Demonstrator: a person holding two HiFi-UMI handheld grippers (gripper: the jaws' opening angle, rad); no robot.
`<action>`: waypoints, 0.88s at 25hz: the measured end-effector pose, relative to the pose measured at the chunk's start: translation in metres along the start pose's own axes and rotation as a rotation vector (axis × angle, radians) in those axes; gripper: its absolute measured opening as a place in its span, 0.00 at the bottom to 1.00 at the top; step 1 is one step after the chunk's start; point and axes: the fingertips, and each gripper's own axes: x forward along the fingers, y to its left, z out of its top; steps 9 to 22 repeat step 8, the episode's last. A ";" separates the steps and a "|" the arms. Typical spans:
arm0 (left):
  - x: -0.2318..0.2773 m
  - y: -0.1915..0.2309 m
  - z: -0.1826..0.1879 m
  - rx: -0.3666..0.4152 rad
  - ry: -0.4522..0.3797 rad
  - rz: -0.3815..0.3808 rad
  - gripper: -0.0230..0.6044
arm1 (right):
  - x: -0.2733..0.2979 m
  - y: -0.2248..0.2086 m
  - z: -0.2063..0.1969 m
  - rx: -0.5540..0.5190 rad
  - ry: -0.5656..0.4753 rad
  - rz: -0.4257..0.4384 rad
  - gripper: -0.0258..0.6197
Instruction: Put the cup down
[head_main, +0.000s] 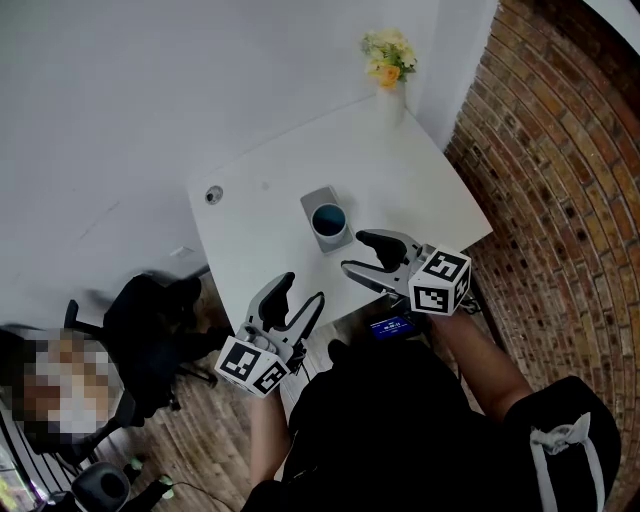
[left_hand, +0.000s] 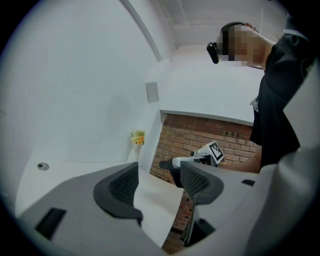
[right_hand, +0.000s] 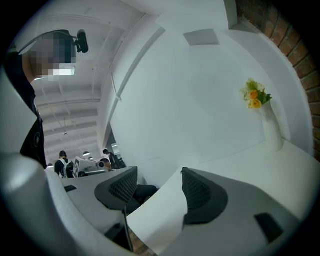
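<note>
The cup (head_main: 328, 219) stands upright on a small grey mat (head_main: 316, 201) on the white worktop (head_main: 400, 165), towards the edge nearest the person. Nothing holds it or touches it.

The right hand-held gripper (head_main: 357, 253) hangs over that near edge, just beside the cup on its right but clear of it. In the right gripper view its jaws stand apart (right_hand: 155, 189), with only bare worktop and the room beyond showing between them.

The left hand-held gripper (head_main: 302, 295) is lower and further back, off the worktop's edge and well apart from the cup. Its jaws are also parted and empty (left_hand: 159, 184). The corner of the worktop shows through the gap, and the right hand-held gripper can be seen past it.

At the far corner of the worktop a white vase of yellow flowers (head_main: 388, 55) stands against the wall. A brick wall (head_main: 560, 180) runs along the right side. A black chair (head_main: 150, 330) sits on the wooden floor to the left.
</note>
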 end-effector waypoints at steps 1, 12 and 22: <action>0.000 0.000 0.000 0.000 0.000 0.001 0.46 | 0.000 0.000 0.000 0.002 -0.001 0.002 0.49; -0.001 0.002 0.000 -0.003 0.003 0.002 0.46 | 0.001 -0.001 0.001 0.013 -0.003 -0.001 0.49; -0.001 0.002 0.000 -0.003 0.003 0.002 0.46 | 0.001 -0.001 0.001 0.013 -0.003 -0.001 0.49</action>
